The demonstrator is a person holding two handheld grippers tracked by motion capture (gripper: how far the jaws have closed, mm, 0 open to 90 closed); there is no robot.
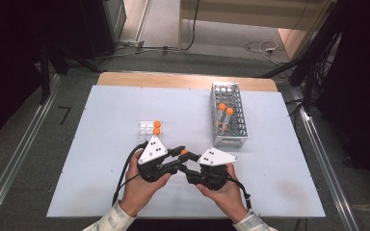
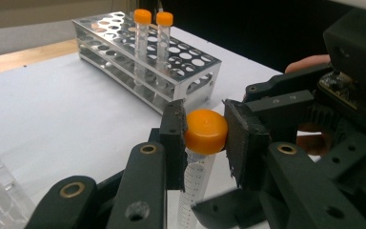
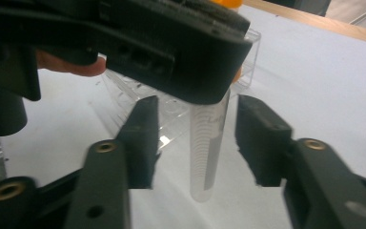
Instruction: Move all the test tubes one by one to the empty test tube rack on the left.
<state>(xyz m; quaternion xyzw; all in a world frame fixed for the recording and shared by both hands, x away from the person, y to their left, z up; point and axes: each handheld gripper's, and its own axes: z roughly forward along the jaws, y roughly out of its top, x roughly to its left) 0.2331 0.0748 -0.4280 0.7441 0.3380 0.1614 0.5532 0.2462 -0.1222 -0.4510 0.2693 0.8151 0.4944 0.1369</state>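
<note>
A clear test tube with an orange cap [image 2: 206,131] hangs upright above the white table [image 1: 106,159], near its front edge. My left gripper [image 2: 205,134] is shut on that cap, one pad pressing each side. In the high view the cap [image 1: 184,152] shows where both grippers meet, the left gripper [image 1: 180,155] coming from the left. My right gripper [image 3: 195,138] stands open around the tube's clear body [image 3: 208,152], with a gap on each side and its pads [image 3: 145,136] off the glass. The left gripper's black body [image 3: 147,43] covers the cap in the right gripper view.
A metal tube rack [image 1: 241,130] stands at the right back of the table, holding two orange-capped tubes [image 1: 225,109]. A small clear holder [image 1: 145,127] with orange-capped tubes [image 1: 157,127] lies just beyond the left hand. Rails and dark stands flank the table.
</note>
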